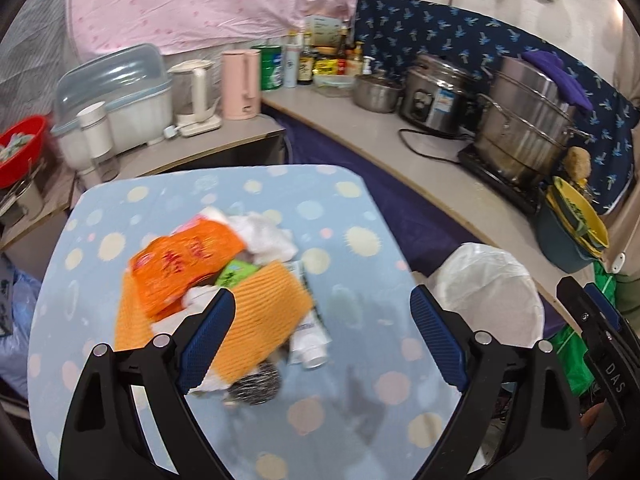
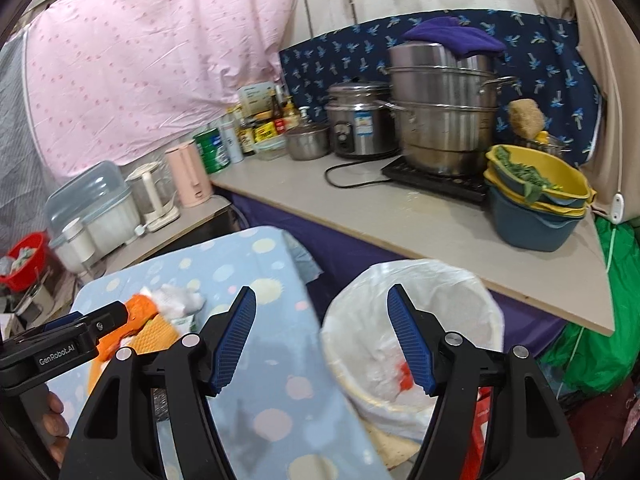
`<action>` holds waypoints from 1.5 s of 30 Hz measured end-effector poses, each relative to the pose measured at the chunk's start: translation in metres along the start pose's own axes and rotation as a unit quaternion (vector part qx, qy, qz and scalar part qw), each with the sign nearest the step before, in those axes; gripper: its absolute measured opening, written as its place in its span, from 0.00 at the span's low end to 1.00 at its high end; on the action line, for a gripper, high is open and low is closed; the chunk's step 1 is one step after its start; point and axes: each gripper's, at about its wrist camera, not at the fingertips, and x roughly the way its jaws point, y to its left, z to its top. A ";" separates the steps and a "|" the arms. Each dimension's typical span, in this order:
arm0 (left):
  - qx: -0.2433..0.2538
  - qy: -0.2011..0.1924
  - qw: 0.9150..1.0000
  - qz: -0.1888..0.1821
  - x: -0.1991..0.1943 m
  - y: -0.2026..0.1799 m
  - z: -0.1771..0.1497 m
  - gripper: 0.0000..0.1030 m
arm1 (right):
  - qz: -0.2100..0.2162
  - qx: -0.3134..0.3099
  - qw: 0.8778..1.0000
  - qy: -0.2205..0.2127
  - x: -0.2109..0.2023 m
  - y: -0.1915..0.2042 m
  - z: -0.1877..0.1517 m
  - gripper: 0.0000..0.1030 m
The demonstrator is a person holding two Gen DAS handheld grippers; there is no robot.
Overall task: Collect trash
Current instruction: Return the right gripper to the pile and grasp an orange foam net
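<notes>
Reaching into that heap, your left gripper (image 1: 322,312) stands wide open and empty over the trash pile (image 1: 216,280) on the tabletop (image 1: 360,208). The orange wrapper (image 1: 184,268), mesh sleeve (image 1: 264,320) and tube (image 1: 312,344) overlap, so a pinch may drag neighbours off the edge. Your right gripper (image 2: 320,340) hangs open and empty over the lined bin (image 2: 412,320), which stands just beside the tabletop; bump its rim and it could tip.

The left wrist view looked steeply down, close over the trash pile (image 1: 224,280) on the tabletop (image 1: 360,420). The right wrist view sat further right, above the lined bin (image 2: 412,344). Both shared the tabletop, bin (image 1: 488,292) and kitchen counter (image 2: 400,216).
</notes>
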 end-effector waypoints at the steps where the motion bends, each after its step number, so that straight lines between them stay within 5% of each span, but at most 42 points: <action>1: -0.005 0.004 1.000 0.007 0.000 0.010 -0.004 0.83 | 0.005 -0.002 1.000 0.004 0.002 0.006 -0.003 0.64; 13: -0.059 0.030 0.995 0.074 0.001 0.105 -0.037 0.83 | 0.061 -0.043 0.995 0.058 0.024 0.084 -0.044 0.64; 28: -0.109 0.049 0.986 0.112 0.006 0.174 -0.052 0.83 | 0.117 -0.074 0.982 0.131 0.072 0.158 -0.081 0.63; 45: -0.120 0.069 0.985 0.106 0.035 0.196 -0.050 0.83 | 0.155 -0.039 0.965 0.210 0.127 0.179 -0.102 0.39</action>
